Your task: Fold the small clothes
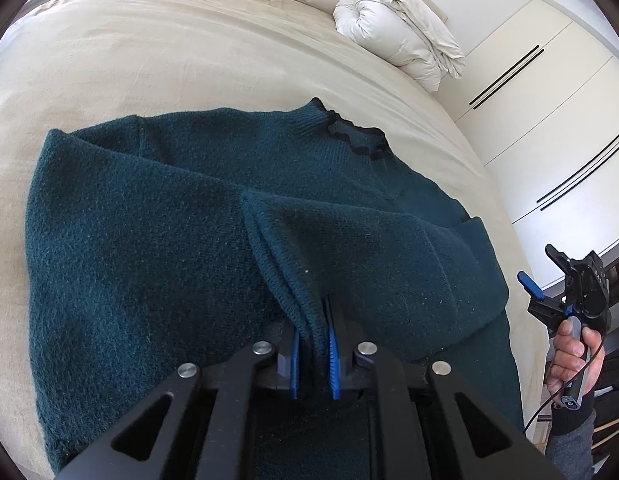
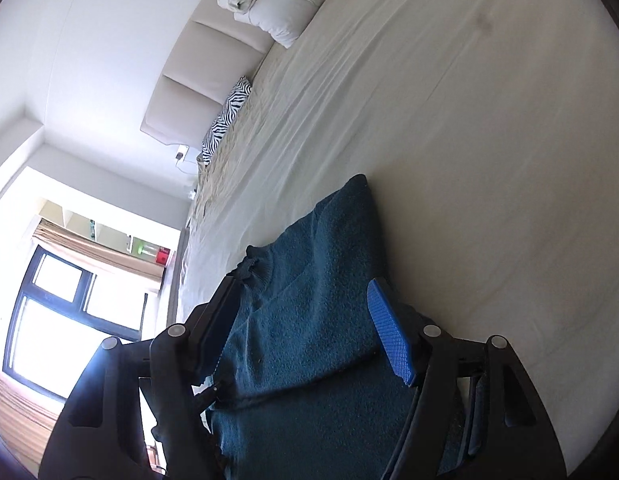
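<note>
Left hand-held gripper point(image 1: 314, 354) is pinching a bunched sleeve cuff of the sweater point(image 1: 149, 240) lying flat on the bed point(image 1: 149, 60), probably to fold it inward. Right hand-held gripper point(image 2: 305, 332) hangs wide open, holding nothing, off the bed's edge.

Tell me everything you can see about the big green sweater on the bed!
The sweater is dark teal, fuzzy knit, with a ribbed collar trimmed in a wavy dark edge. It lies spread on the beige bed, collar toward the far side, one part already folded over its middle. The left gripper pinches a ribbed edge between its blue pads, lifting it into a little ridge. The right gripper is open and holds none of it.
</note>
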A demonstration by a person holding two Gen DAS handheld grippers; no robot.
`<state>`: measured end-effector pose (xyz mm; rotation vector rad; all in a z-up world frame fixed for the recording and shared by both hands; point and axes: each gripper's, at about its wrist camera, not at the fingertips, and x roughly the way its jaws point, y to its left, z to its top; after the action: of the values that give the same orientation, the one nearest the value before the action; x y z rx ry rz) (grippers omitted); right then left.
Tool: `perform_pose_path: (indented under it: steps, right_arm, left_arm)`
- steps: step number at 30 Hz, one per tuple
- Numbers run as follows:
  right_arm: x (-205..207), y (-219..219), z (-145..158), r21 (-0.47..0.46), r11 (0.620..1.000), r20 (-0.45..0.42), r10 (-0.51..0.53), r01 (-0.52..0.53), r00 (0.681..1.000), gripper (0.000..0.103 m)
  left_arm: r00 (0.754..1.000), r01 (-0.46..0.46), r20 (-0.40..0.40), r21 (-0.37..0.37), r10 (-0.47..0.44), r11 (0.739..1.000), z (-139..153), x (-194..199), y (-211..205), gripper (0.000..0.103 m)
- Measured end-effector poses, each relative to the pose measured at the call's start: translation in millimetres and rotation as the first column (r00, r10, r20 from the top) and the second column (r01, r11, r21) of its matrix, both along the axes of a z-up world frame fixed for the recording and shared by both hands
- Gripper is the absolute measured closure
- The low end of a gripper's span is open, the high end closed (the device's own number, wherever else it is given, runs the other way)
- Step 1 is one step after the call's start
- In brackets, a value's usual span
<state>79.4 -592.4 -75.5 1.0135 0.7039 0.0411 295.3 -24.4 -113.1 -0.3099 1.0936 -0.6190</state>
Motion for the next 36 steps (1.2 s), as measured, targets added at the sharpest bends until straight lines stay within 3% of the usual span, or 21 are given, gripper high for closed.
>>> perform_pose_path:
  steps: [5, 12, 14, 17, 22, 29, 33, 36]
  right_arm:
    - [56.5, -1.3, -18.6, 0.04, 0.995, -0.068, 0.088, -0.086, 0.994, 0.037]
    - [102.2, -26.6, -61.1, 0.174, 0.983, -0.092, 0.068, -0.052, 0.993, 0.039]
    - [101.2, -31.7, -65.4, 0.214, 0.975, -0.068, 0.072, -0.056, 0.995, 0.039]
    - [89.4, -29.4, -60.6, 0.199, 0.975, -0.054, 0.111, -0.099, 0.992, 0.039]
    - [48.4, -11.2, -55.5, 0.139, 0.973, -0.055, 0.193, -0.184, 0.98, 0.039]
    - [0.7, -4.3, -36.2, 0.142, 0.972, -0.039, 0.192, -0.185, 0.981, 0.037]
    - [15.1, 7.7, -17.0, 0.132, 0.961, 0.022, 0.241, -0.242, 0.97, 0.037]
    - [49.4, 15.7, -28.9, 0.163, 0.939, 0.008, 0.305, -0.302, 0.952, 0.037]
  left_arm:
    - [1.0, -0.007, -0.022, -0.046, 0.006, 0.999, -3.2, -0.2, 7.5, 0.09]
    - [0.999, -0.025, -0.037, -0.115, 0.021, 0.993, -10.3, -2.4, 17.9, 0.091]
    - [0.998, -0.032, -0.051, -0.144, 0.025, 0.989, -14.4, -1.8, 21.6, 0.091]
    - [0.997, -0.043, -0.07, -0.179, 0.031, 0.983, -17.6, 0.3, 25.0, 0.091]
    - [0.997, -0.048, -0.06, -0.186, 0.037, 0.981, -17.6, 0.1, 27.0, 0.091]
    - [0.998, -0.044, -0.056, -0.199, 0.034, 0.979, -20.0, -2.6, 34.5, 0.091]
    - [0.998, -0.044, -0.047, -0.199, 0.035, 0.979, -20.4, -3.4, 34.8, 0.091]
    - [0.999, -0.043, -0.039, -0.197, 0.036, 0.979, -20.4, -5.1, 32.6, 0.09]
